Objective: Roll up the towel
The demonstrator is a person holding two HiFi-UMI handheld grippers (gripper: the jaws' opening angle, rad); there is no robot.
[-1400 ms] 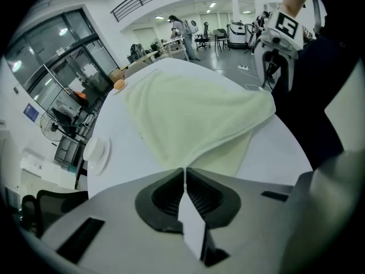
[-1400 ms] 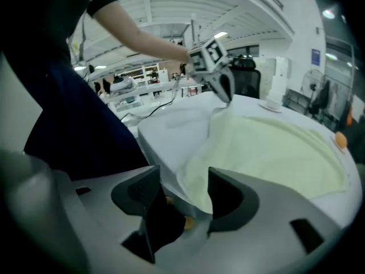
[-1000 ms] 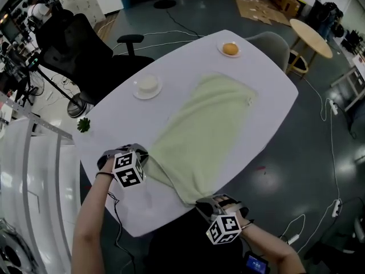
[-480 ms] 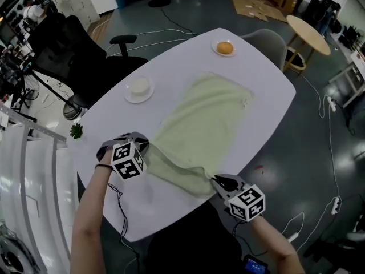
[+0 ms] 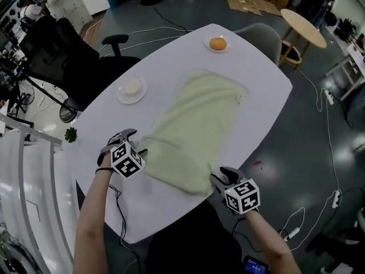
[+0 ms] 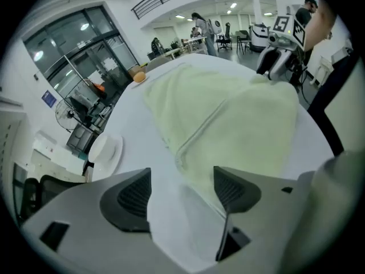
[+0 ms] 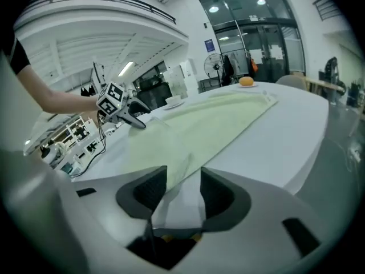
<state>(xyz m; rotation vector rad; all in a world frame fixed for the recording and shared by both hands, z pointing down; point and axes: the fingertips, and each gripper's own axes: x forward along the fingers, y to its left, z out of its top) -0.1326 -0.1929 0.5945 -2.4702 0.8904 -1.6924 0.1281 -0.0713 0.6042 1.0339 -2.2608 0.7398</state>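
A pale green towel (image 5: 194,124) lies lengthwise on the white oval table (image 5: 256,96), its near end folded back onto itself. My left gripper (image 5: 137,144) is at the fold's left corner. Its jaws have just been opening and stand wide in the left gripper view (image 6: 181,193), over bare table with the towel (image 6: 228,107) edge beside the right pad. My right gripper (image 5: 219,177) is at the fold's right corner. Its jaws have just been opening too (image 7: 182,194); a loose towel (image 7: 194,130) corner lies between them, unpressed.
A white dish (image 5: 132,88) stands left of the towel and a plate with an orange (image 5: 217,43) at the far end. A black office chair (image 5: 57,50) and a grey chair (image 5: 259,36) stand by the table. Cables lie on the floor.
Both grippers carried the towel's near end from the table's front edge up onto the towel, making a fold. Both then let go of the corners.
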